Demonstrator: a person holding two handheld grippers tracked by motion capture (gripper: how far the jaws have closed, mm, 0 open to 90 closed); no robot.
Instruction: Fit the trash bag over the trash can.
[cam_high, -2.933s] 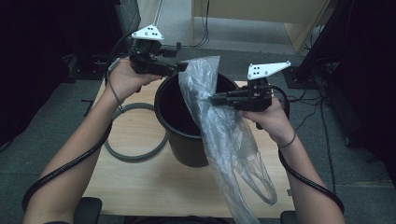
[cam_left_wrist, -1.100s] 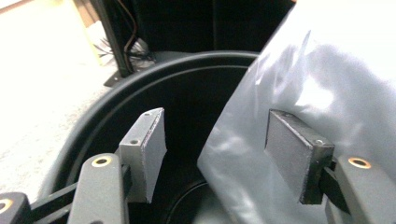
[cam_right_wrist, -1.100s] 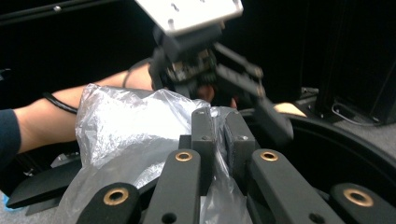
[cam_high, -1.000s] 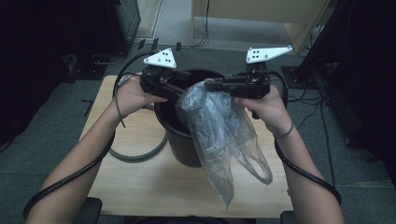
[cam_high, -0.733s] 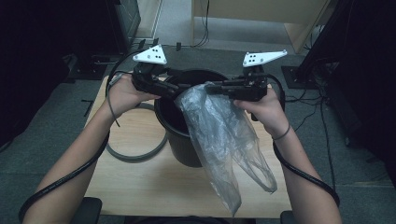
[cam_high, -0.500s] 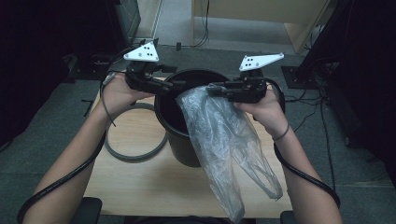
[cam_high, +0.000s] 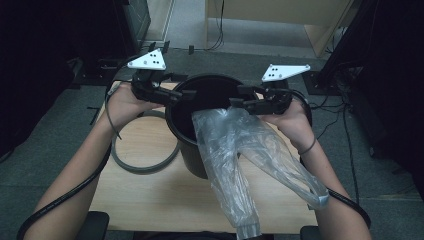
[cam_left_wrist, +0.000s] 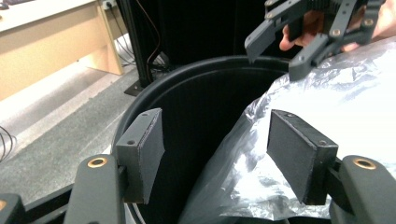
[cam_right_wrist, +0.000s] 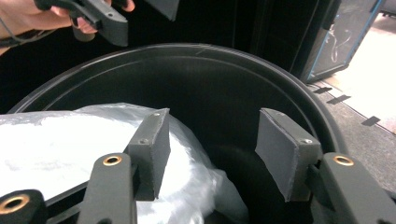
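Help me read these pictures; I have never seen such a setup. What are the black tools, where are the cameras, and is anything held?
A person holds a hand tool with a two-jaw claw in each hand. The high view looks down on the table; the other two cameras ride on the tools. On the table stand a black bucket and a grey ring. A clear plastic bag hangs over the bucket's rim. The left claw is open at the rim. The right claw has just been opening, its pads free of the bag. Nothing is gripped.
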